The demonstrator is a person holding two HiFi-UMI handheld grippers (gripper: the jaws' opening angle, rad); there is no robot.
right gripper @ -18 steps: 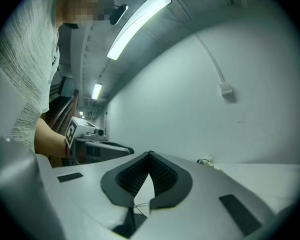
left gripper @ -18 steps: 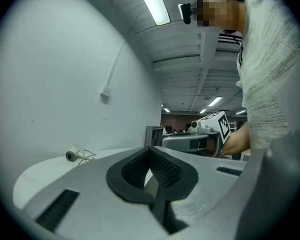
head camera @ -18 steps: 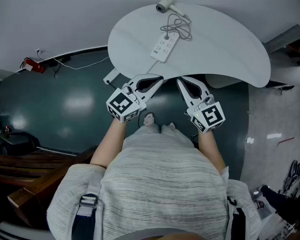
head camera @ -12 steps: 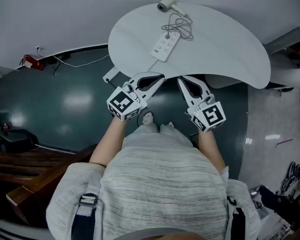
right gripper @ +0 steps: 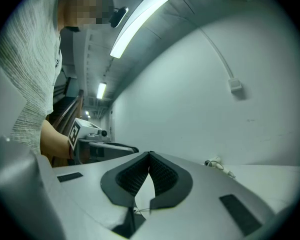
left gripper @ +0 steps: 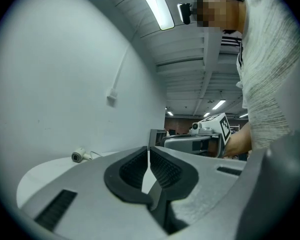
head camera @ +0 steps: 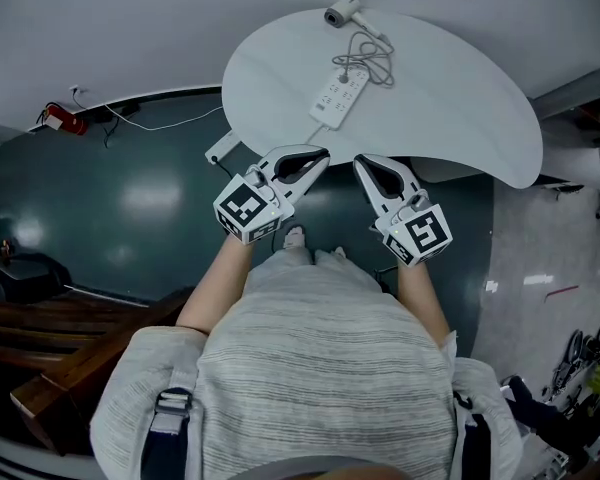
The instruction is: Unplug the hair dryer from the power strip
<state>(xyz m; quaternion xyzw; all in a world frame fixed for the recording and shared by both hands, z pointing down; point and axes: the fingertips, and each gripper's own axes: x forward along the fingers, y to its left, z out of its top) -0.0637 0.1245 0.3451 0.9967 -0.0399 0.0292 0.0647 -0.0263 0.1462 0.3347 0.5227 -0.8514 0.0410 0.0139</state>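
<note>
A white power strip (head camera: pixel 339 96) lies on the white oval table (head camera: pixel 460 118), with a grey cord (head camera: pixel 365 58) looped at its far end. The cord runs to a small hair dryer (head camera: pixel 341 12) at the table's far edge; the same hair dryer (left gripper: pixel 78 155) shows small in the left gripper view and again as the hair dryer (right gripper: pixel 214 162) in the right gripper view. My left gripper (head camera: pixel 323 155) and right gripper (head camera: pixel 359 161) hover side by side before the table's near edge, both shut with nothing held, well short of the strip.
The table stands against a pale wall (head camera: pixel 130 28) on a dark green floor (head camera: pixel 130 208). A red object (head camera: pixel 63 126) with a white cable (head camera: pixel 170 123) lies at the floor's left. Dark wooden furniture (head camera: pixel 40 338) sits at lower left, clutter at lower right.
Both grippers stay in place, shut. The view has shifted slightly, so the table and strip sit a little farther right in the head view.
</note>
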